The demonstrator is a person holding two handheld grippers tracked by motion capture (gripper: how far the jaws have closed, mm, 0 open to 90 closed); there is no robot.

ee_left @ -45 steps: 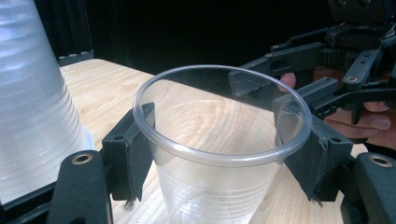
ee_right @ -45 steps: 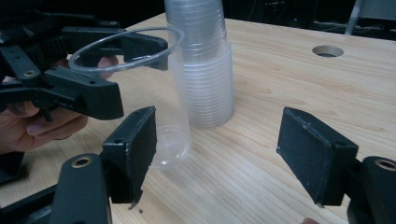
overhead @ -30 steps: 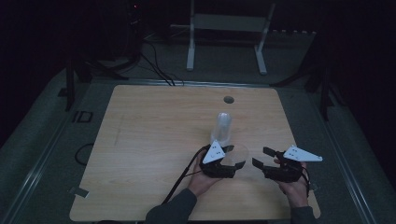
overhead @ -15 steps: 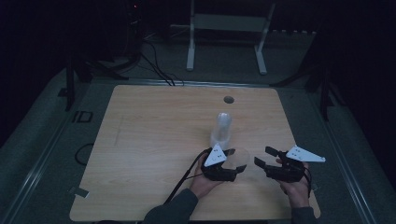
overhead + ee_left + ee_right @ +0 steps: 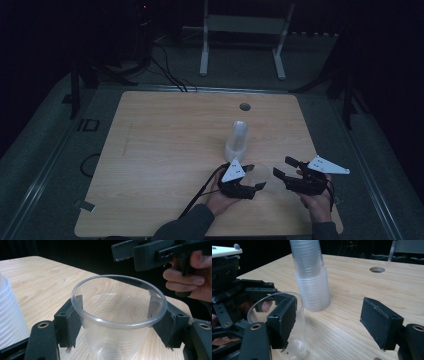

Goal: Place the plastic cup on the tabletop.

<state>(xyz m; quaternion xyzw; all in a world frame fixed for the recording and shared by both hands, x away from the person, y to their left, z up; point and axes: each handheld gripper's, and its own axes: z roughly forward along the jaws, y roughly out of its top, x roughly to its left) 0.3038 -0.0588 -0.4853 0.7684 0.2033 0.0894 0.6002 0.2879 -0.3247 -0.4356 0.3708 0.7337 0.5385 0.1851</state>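
A clear plastic cup [image 5: 117,322] stands upright on the wooden table [image 5: 165,150], near the front edge. My left gripper [image 5: 256,177] is shut on it, with a black pad [image 5: 71,315] against each side just under the rim. A tall stack of clear cups [image 5: 237,140] stands just behind it; in the left gripper view the stack [image 5: 10,315] is at the left. My right gripper [image 5: 284,169] hovers to the right of the cup, open and holding nothing. In the right gripper view its jaws stand wide apart, and the cup [image 5: 299,340] sits behind the left one.
A round hole [image 5: 245,106] is cut in the table top behind the stack. A white metal stand [image 5: 242,30] and cables lie on the floor beyond the table. The person's hands come in from the front edge.
My left gripper has drifted slightly toward the table's front edge with the cup. The right gripper has stayed put.
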